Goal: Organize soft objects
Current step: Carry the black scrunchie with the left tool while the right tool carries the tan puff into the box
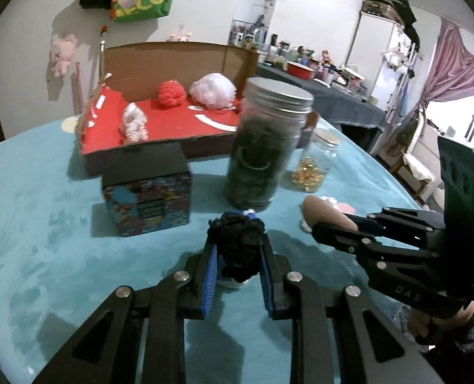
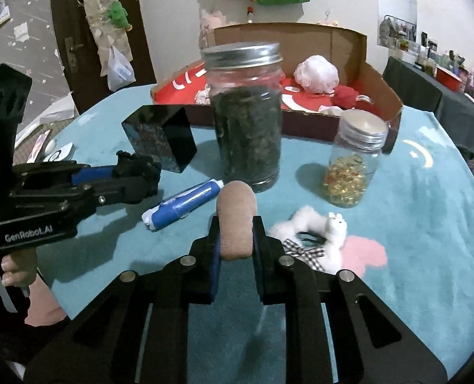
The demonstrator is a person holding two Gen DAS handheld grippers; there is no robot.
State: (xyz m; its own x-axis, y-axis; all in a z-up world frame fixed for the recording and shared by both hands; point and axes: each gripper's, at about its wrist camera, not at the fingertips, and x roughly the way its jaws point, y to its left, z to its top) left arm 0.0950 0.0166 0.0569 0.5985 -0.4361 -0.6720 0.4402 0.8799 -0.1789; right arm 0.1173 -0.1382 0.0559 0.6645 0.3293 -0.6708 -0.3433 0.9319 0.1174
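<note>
Teal velvety cloth [image 1: 44, 224] is covering the round table in the left wrist view. Left gripper [image 1: 237, 252] is pinching a black knobbly yarn scrunchie [image 1: 237, 243] between blue ribbed pads. Ahead: tall glass jar [image 1: 265, 147] with metal lid, dark stuff inside. Ahead-left: glossy patterned cube box [image 1: 147, 192]. Behind both, shallow cardboard tray [image 1: 160, 128] is holding a red pom [image 1: 169, 92], a pale puff [image 1: 212, 91] and a pinkish scrunchie [image 1: 134, 121]. Bare cloth is lying left of the fingers.

Right wrist view: right gripper [image 2: 235, 240] is clamping a tan plush cylinder [image 2: 236, 220], rounded end forward. Just ahead: the same jar [image 2: 246, 112]; ahead-right, a smaller jar [image 2: 352, 166] with amber beads. Right of the fingers: white fluffy toy [image 2: 326, 233] with gingham bow. Left: blue-white rolled item [image 2: 182, 204], then the left gripper [image 2: 137, 176].
</note>
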